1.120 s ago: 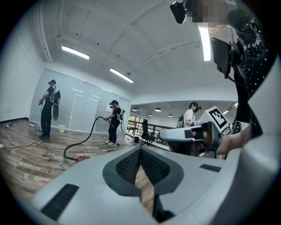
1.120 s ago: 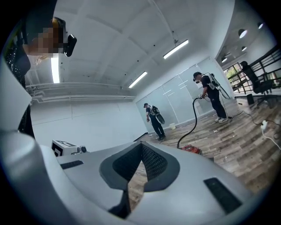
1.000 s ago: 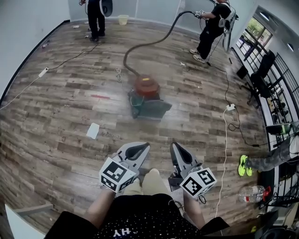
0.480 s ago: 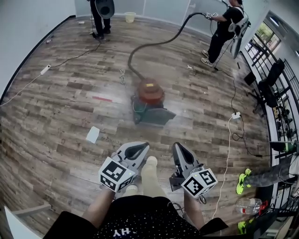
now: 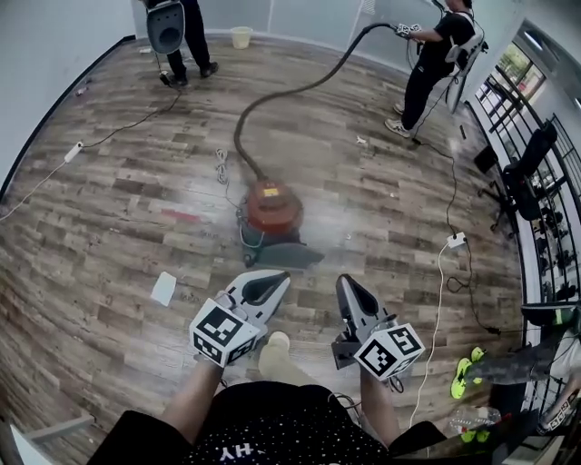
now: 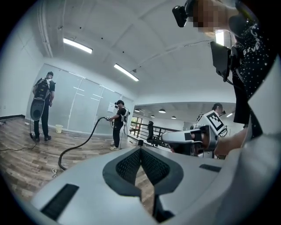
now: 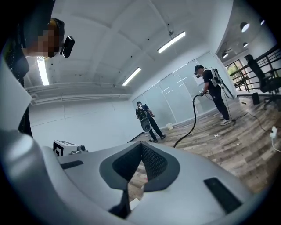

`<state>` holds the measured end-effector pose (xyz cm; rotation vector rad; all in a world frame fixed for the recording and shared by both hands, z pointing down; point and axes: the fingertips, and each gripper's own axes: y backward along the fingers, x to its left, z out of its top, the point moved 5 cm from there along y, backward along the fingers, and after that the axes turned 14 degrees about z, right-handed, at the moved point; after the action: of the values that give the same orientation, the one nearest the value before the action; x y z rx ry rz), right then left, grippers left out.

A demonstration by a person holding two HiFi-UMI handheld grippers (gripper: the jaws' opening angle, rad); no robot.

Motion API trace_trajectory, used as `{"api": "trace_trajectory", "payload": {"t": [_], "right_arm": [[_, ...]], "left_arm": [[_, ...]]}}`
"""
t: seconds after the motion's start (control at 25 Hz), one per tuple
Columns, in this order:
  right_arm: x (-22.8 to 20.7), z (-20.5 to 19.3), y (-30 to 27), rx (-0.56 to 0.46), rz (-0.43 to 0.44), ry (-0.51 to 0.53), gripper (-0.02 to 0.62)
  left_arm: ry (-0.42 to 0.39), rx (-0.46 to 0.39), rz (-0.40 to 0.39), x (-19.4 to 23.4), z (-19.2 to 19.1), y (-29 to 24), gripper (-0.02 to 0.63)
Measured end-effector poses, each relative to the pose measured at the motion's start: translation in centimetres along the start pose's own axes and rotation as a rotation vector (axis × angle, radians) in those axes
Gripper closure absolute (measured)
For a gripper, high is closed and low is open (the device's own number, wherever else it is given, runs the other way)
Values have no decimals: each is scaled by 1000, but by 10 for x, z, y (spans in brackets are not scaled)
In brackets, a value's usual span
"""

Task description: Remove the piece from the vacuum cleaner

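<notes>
A red canister vacuum cleaner [image 5: 272,207] stands on the wooden floor ahead of me, on a dark grey base [image 5: 277,251]. Its long dark hose [image 5: 300,89] curves up to a person [image 5: 434,56] at the back right, who holds its end; the hose [image 6: 78,144] and that person [image 7: 214,90] also show in the gripper views. My left gripper [image 5: 275,280] is shut and empty, just short of the vacuum's base. To its right, my right gripper [image 5: 344,286] is shut too, with nothing in it. Both point at the vacuum.
A second person [image 5: 172,27] stands at the back left near a pale bucket [image 5: 241,37]. A white sheet [image 5: 164,288] lies on the floor at my left. Cables and a socket strip [image 5: 455,241] run along the right. Chairs and railings [image 5: 536,154] line the right side.
The vacuum cleaner has come nearer to both grippers as I walk towards it. The grippers keep their pose, both shut.
</notes>
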<state>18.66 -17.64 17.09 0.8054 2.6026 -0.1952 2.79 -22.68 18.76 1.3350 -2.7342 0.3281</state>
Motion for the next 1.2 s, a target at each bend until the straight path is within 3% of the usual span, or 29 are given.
{"api": "trace_trajectory", "payload": {"t": [0.28,0.68,0.96,1.2], "right_arm": [[-59,27,-30,32,24,17,584],[-107,38,-48,7,49,-4,584],[-127,41,-50,-37,15,22,584],[-147,13,-42,-57,-32,32,583]], "left_arm": [[-12,-1,46,23,11,-65,597],[-26,9,89,48,13,-91,597],[-35,28,59,66,3,-114,597],[-46,27,8,78,-30,-130,597]]}}
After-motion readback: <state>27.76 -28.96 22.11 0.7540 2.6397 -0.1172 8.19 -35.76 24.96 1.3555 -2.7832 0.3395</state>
